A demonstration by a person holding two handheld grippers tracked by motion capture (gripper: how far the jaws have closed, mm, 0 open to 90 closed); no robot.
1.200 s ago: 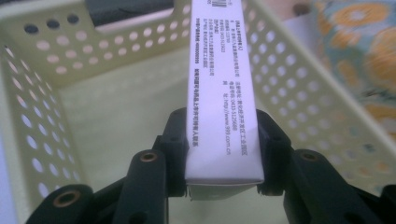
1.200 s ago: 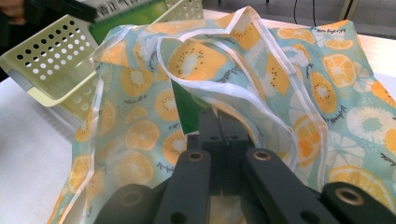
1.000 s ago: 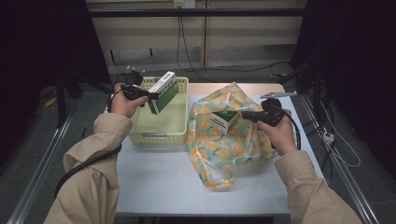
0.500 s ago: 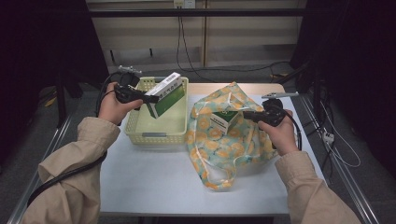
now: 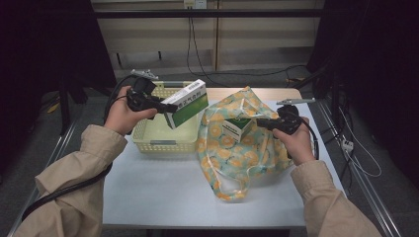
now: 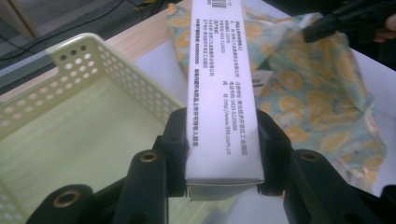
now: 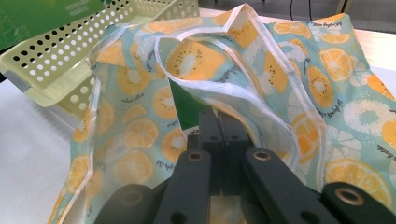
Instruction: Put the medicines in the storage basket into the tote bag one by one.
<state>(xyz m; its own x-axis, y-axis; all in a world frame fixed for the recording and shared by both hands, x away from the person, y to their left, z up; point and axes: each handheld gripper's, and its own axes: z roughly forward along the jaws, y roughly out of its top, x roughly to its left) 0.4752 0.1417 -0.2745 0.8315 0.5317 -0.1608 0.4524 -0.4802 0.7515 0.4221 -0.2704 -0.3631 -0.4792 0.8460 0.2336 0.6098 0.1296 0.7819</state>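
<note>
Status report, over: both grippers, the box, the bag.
Left gripper clamps green-white box, above basket. Right gripper shut on fruit-print bag rim, holding it open. Path clear.

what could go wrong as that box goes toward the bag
The left gripper clamps only one end of the green and white box, so the long free end may swing or slip. The right gripper pinches just the rim of the fruit-print bag; the mouth looks narrow, and a small box already inside may block entry.
</note>
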